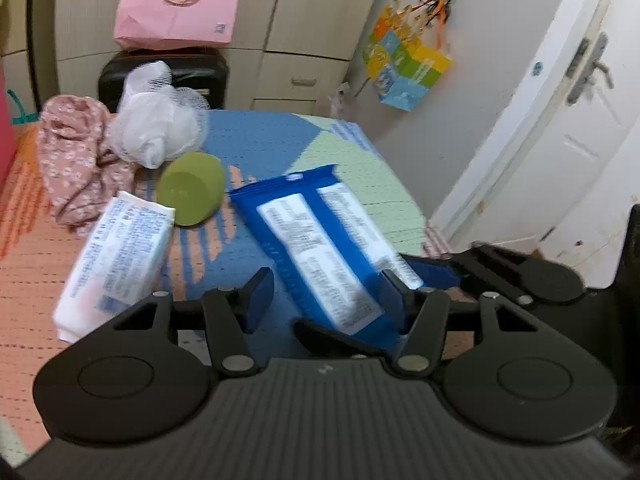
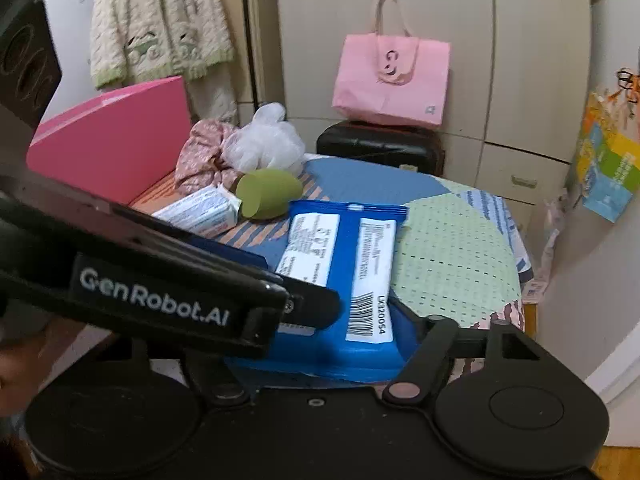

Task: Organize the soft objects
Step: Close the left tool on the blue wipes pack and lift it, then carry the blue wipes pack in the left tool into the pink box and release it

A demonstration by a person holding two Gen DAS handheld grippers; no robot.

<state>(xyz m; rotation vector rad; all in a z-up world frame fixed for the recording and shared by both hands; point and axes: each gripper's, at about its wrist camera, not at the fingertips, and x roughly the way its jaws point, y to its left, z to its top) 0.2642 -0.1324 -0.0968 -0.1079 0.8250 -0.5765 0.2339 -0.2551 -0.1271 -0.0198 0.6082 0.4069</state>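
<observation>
— Where do things stand with the soft objects?

— Early, I judge. Everything lies loose on the table, with nothing gathered or lined up that I can see. The blue wipes pack lies nearest me at the table's front edge. Behind it is the green sponge, and just beside that, to the left, the white tissue pack. Farther back, the pink floral cloth and the white mesh puff are heaped against each other.

— What do your grippers have hold of?

— My left hand-held gripper is spread wide, its fingers on either side of the blue pack's near end. The right finger is against the pack's edge, the left finger stands apart from it, so nothing is gripped. My right hand-held gripper is at the same pack's near end, but my left gripper crosses in front of one side of it. I can't tell how far it is open or whether it grips.

— What's left?

— Nearly all of it, I'd say: the blue pack first, then the other four, which sit untouched.
</observation>
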